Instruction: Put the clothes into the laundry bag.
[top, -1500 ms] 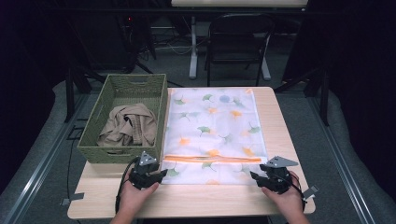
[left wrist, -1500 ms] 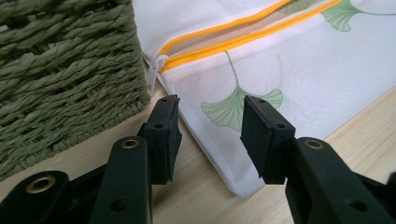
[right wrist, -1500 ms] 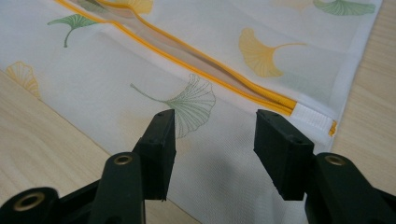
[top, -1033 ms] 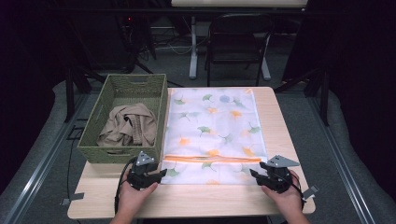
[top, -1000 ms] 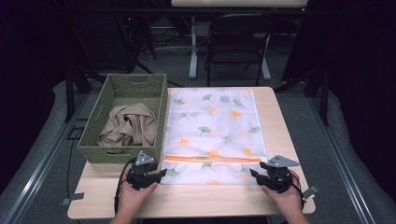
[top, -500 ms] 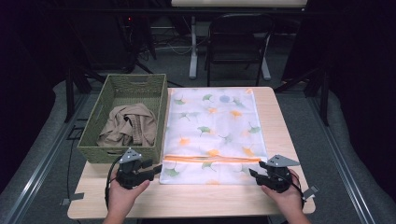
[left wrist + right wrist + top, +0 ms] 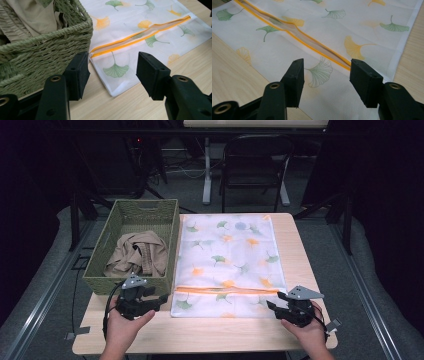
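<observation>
Grippers are standing along the bottom of the high view, one in each hand. The left gripper [image 7: 159, 298], at lower left, is hovering beside the near left corner of the mesh bag [image 7: 230, 255]; its jaws have just been opening and are standing apart with nothing between them, the pads clear of the fabric. In the left gripper view the bag's corner [image 7: 117, 90] is lying on the table [image 7: 155, 105] just beyond the jaws. The right gripper [image 7: 272, 305], at lower right, is resting at the bag's near right corner, jaws wide apart and gripping nothing; in the right gripper view the fabric [image 7: 324, 75] is lying flat beneath them. The bag, white with ginkgo leaves, is lying spread across the table's centre, its orange zipper [image 7: 225, 290] running across the near end. Farther up on the left, the green wicker basket [image 7: 102, 282] is holding a beige garment [image 7: 137, 257]. A chair [image 7: 255, 165] is standing at upper centre.
</observation>
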The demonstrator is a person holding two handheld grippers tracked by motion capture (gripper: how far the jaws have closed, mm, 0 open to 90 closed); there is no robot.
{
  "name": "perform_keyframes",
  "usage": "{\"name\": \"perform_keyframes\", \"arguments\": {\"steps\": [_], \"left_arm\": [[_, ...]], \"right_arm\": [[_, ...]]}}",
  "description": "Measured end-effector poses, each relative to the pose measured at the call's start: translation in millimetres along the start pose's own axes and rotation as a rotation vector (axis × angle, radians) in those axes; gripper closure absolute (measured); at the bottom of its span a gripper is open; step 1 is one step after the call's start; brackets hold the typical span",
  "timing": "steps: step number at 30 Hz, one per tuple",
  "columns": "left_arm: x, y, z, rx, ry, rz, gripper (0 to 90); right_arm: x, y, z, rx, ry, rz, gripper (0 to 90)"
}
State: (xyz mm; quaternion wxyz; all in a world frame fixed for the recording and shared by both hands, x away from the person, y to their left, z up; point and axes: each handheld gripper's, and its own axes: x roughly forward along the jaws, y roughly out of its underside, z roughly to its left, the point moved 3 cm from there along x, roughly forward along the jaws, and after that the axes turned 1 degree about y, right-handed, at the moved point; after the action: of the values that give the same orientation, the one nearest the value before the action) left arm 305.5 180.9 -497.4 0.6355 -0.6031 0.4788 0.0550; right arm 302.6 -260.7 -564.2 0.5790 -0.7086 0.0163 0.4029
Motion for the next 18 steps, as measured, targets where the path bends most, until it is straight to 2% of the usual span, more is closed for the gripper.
{"name": "perform_keyframes", "arguments": {"steps": [3, 5, 10, 18], "left_arm": [[-2.0, -5.2, -1.0, 0.008, -0.007, -0.004, 40.4], [-2.6, -8.6, -1.0, 0.012, -0.017, 0.011, 38.4], [-2.6, -15.6, -0.2, -0.008, -0.019, 0.013, 33.1], [0.8, -39.9, 17.7, 0.0, -0.051, 0.05, 32.0]], "right_arm": [[-4.2, 1.2, -0.1, -0.018, 0.0, 0.003, 44.5], [-6.4, 1.3, -0.4, -0.02, 0.008, -0.003, 43.7], [-6.7, 3.5, -1.2, -0.003, 0.005, -0.002, 42.9], [-5.3, 2.2, -3.1, 0.0, 0.0, -0.006, 42.2]]}}
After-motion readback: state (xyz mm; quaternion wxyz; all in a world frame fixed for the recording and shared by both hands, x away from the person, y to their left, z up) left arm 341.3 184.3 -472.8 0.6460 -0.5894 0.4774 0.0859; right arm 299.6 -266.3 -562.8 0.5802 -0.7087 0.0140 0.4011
